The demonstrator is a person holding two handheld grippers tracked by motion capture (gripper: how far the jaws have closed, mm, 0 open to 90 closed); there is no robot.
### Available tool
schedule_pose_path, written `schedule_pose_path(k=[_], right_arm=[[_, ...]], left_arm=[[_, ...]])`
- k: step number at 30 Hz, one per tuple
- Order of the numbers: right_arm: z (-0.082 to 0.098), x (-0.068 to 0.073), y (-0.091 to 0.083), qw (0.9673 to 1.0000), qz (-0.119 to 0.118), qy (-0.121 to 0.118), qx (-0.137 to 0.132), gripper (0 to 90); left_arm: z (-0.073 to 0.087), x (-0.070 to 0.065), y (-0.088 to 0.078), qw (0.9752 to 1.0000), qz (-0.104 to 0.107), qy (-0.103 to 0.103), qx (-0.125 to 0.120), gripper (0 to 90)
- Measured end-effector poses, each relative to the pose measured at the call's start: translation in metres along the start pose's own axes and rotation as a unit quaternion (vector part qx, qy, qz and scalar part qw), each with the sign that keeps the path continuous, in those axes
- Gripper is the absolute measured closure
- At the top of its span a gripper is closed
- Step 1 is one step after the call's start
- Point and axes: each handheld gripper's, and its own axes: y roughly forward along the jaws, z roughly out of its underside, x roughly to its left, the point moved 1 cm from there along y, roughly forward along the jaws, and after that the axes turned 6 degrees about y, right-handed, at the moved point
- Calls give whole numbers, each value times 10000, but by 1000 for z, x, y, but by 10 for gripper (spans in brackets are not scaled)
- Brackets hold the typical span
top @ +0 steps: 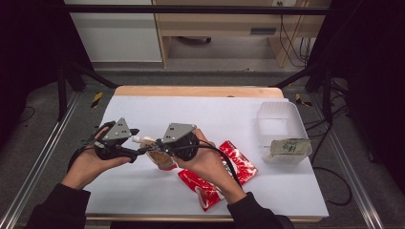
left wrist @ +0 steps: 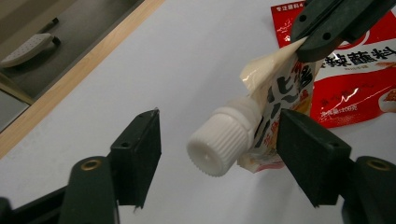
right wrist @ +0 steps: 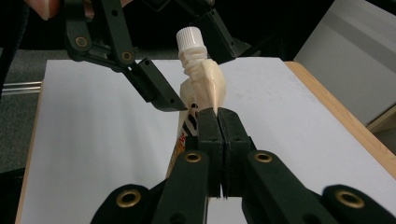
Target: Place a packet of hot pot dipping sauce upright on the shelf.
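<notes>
The right gripper [right wrist: 218, 116] is clenched on the sauce pouch [right wrist: 205, 84], held above the bench [top: 200, 112] near its front edge; the left gripper [left wrist: 219, 140] is released, jaws either side of the white cap [left wrist: 219, 142], not touching.

We note a table [top: 143, 112], white top w/ wood edge at far side. On it: red sachet [top: 239, 167] near front; clear tub [top: 279, 119] at right.
</notes>
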Motion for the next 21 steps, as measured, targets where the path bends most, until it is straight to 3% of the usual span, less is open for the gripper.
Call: schedule_pose_path(k=[6,16,21], right_arm=[[0,0,1,10000,-14,-2,10,897],[1,-3,-1,10000,7,31,9,897],[2,-6,-2,9999,32,140,-23,895]], left_arm=[[-1,1,0,10000,70,29,-37,473],[-4,3,0,9995,321,-64,-28,631],[-8,4,-3,9991,428,0,23,683]])
